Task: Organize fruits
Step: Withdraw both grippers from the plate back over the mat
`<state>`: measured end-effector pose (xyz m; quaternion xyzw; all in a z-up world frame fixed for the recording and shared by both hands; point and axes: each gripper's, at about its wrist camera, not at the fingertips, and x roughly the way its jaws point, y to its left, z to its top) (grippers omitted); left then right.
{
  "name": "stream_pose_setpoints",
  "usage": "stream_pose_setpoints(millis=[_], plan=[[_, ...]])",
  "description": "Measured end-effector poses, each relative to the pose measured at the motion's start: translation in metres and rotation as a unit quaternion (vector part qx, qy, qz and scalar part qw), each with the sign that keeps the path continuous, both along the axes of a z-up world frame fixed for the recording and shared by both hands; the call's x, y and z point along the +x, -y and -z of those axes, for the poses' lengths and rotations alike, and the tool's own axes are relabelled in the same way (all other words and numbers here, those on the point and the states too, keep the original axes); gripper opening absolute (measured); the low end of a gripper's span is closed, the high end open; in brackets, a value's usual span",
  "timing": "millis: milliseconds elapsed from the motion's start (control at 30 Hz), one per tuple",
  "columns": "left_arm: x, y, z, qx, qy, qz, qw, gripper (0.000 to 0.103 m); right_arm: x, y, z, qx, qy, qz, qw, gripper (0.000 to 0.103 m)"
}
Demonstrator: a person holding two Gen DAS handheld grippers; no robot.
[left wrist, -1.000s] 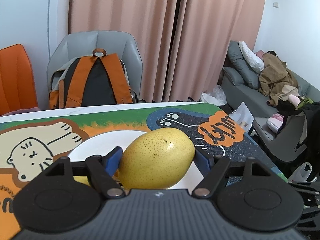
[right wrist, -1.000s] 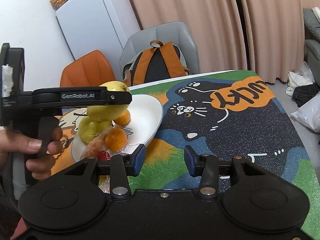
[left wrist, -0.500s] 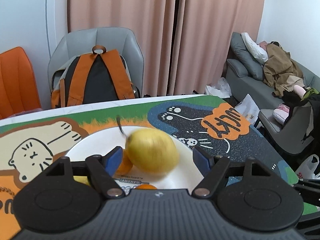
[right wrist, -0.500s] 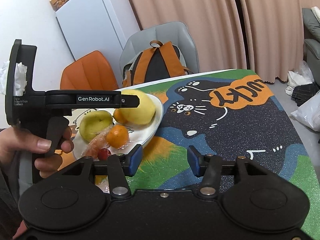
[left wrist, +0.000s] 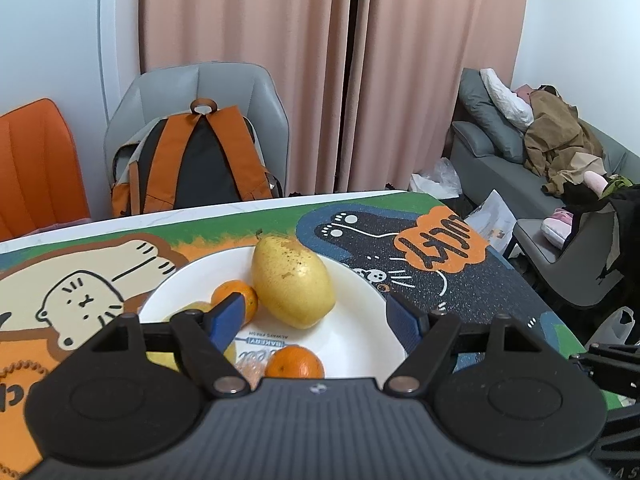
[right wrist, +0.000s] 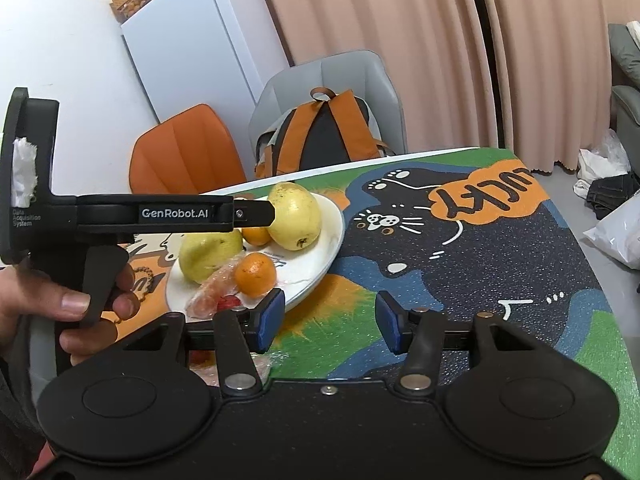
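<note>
The left tongs (left wrist: 316, 316) are now spread and empty; a second ago they pinched the yellow pear (left wrist: 292, 282), which now lies on the white plate (left wrist: 360, 300) near its far edge, touching an orange (left wrist: 236, 298). The right tongs (right wrist: 330, 320) are spread too, near the plate's edge. I judge this fruit is placed.

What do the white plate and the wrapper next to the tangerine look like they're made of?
White plate: likely glazed ceramic, judging by its smooth glossy rim with soft highlights; melamine is possible. Wrapper beside the tangerine: thin clear plastic film, crinkled and shiny, with reddish contents showing through.
</note>
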<state>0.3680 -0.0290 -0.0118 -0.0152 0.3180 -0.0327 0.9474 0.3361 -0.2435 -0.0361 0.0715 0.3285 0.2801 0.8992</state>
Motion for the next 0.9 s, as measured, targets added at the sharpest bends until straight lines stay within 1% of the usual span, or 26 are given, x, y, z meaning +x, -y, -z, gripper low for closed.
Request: stream_pose_setpoints(millis=[133, 267, 467, 533, 667, 733, 900], plan=[[-0.012, -0.002, -0.006, 0.002, 0.004, -0.005, 1.0, 0.08, -0.007, -0.002, -0.006, 0.0, 0.005, -0.003, 1.0, 0.054], [-0.024, -0.004, -0.011, 0.004, 0.004, -0.011, 0.9999, 0.088, -0.015, -0.006, -0.012, -0.001, 0.011, -0.008, 1.0, 0.055], [-0.041, -0.011, -0.017, -0.002, 0.005, -0.021, 0.9998, 0.09, -0.025, -0.009, -0.019, -0.002, 0.018, -0.013, 1.0, 0.056], [-0.047, -0.015, -0.02, -0.006, 0.007, -0.024, 0.9997, 0.091, -0.028, -0.011, -0.021, -0.002, 0.019, -0.014, 1.0, 0.059], [-0.061, -0.022, -0.025, -0.013, 0.014, -0.031, 0.9994, 0.096, -0.035, -0.014, -0.025, -0.004, 0.024, -0.019, 1.0, 0.065], [-0.067, -0.025, -0.028, -0.016, 0.017, -0.032, 0.9992, 0.097, -0.038, -0.015, -0.026, -0.005, 0.025, -0.021, 0.999, 0.069], [-0.083, -0.032, -0.033, -0.025, 0.021, -0.036, 0.9988, 0.098, -0.043, -0.017, -0.029, -0.008, 0.025, -0.023, 0.999, 0.071]])
